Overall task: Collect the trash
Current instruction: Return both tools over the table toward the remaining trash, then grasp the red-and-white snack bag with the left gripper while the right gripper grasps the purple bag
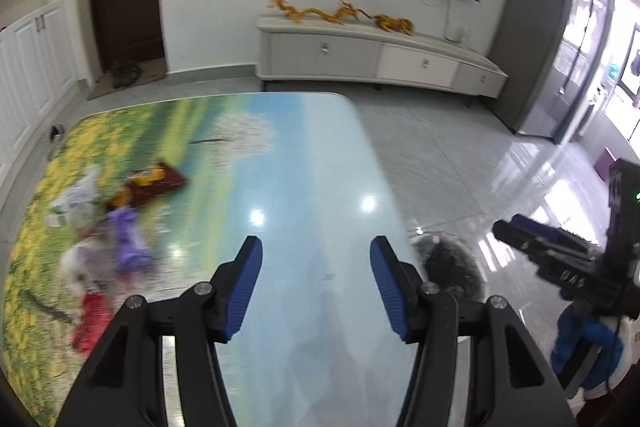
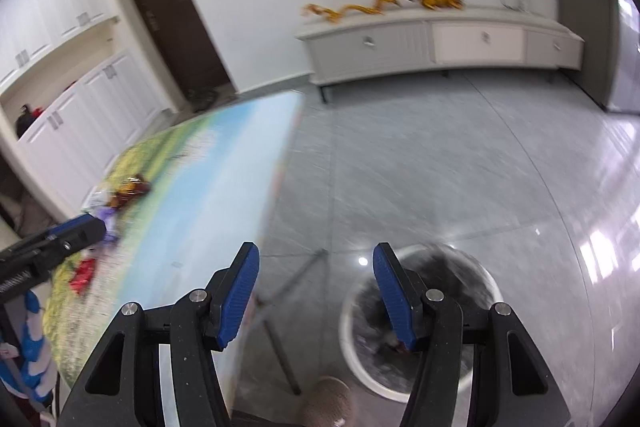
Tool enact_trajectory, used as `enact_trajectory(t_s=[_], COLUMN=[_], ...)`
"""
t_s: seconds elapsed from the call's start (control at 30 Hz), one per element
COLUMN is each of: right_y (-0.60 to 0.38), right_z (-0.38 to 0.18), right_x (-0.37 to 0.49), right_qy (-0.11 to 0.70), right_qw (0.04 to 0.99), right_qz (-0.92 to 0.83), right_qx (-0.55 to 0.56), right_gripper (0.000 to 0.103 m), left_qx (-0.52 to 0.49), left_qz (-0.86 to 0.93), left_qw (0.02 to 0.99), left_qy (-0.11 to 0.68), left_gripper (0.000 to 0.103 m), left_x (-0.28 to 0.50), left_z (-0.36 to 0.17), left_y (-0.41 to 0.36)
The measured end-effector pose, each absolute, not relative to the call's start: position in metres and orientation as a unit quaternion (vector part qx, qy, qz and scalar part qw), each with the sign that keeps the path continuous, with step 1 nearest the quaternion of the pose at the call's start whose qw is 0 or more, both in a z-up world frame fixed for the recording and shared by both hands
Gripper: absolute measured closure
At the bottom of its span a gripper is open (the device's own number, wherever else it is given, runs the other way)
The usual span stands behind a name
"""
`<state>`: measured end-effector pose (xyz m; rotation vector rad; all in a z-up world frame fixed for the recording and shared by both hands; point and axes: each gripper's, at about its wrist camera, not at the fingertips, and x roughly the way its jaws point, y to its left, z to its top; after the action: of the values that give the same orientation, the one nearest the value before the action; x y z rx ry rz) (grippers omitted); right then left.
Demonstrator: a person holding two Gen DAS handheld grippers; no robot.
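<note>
Trash (image 1: 108,227) lies in a blurred heap on the far left part of the table (image 1: 312,187): a purple wrapper (image 1: 128,239), a red one (image 1: 92,323), a dark red packet (image 1: 156,181) and what may be white paper. Both grippers hang with jaws parted and nothing between the blue pads. The left gripper (image 1: 316,287) is over the table's bare blue stretch (well apart from the heap). The right gripper (image 2: 316,291) is over the floor, beside a white bin (image 2: 420,327) with a dark liner.

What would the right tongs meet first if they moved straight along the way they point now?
Probably the bare floor between the table and the trash bin; the right tongs are open and empty. Depth is unclear.
</note>
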<state>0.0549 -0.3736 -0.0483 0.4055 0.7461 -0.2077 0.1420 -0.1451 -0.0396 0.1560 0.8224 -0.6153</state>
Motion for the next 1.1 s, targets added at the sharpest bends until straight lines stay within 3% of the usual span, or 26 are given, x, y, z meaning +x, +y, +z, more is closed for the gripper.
enact_trajectory(t_s=[0.37,0.5,0.9,1.1], right_y=[-0.296,-0.264,-0.164,-0.139], right_z=[-0.038,-0.043,-0.080,-0.101], right_x=[0.124,0.154,0.251,0.275], right_qy=[0.363,0.374,0.418,0.437], right_qw=[0.917,0.915,0.885,0.873], right_qz=[-0.003,0.040,0.150,0.168], right_qx=[0.165,0.150,0.138,0.133], right_gripper=[0.046,0.053,0.057,0.065], left_qx=[0.024,-0.005,-0.008,-0.001], left_qz=[-0.165,-0.147,-0.162,-0.177], left_qw=[0.897,0.889,0.873,0.870], left_qy=[0.408,0.433,0.460,0.461], left_gripper=[0.049,0.049,0.049,0.052], left_x=[0.172,0.180,0.193,0.192], left_z=[-0.059,-0.079,-0.119,-0.124], left_y=[0.005,0.036,0.041,0.037])
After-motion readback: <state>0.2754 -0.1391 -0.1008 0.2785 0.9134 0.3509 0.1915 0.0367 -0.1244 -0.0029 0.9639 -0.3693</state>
